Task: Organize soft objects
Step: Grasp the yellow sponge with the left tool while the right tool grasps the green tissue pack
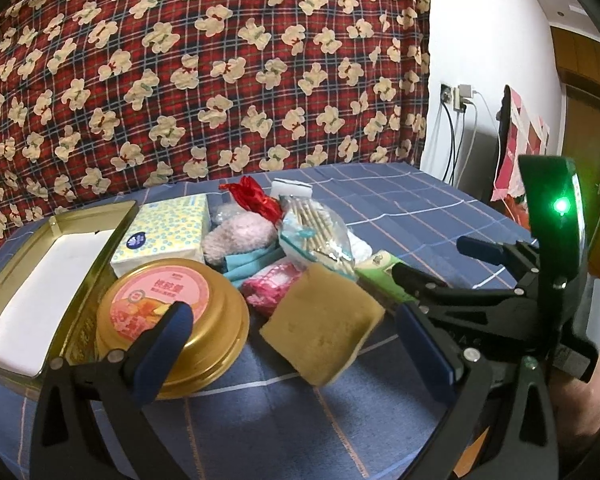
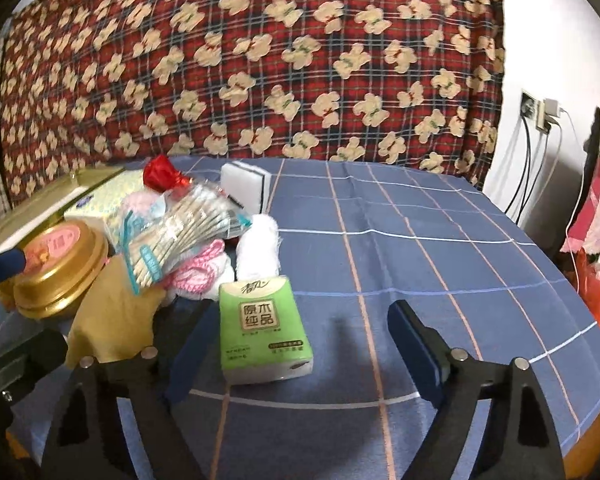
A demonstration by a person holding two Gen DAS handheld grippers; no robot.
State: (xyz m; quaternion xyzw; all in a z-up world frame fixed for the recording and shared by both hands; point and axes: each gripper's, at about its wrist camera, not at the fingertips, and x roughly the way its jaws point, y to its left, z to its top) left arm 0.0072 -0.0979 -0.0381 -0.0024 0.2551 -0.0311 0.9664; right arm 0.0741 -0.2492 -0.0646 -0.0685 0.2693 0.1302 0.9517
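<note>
Both grippers spread wide and empty, the right gripper (image 2: 300, 344) straddles a green tissue pack (image 2: 265, 330), the left gripper (image 1: 296, 344) a sponge (image 1: 323, 326); squeezing could squash either.

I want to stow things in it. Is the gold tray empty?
Cannot tell fully: the tray shows only a white liner, nothing lying on it, but its near end is hidden by the round tin.
</note>
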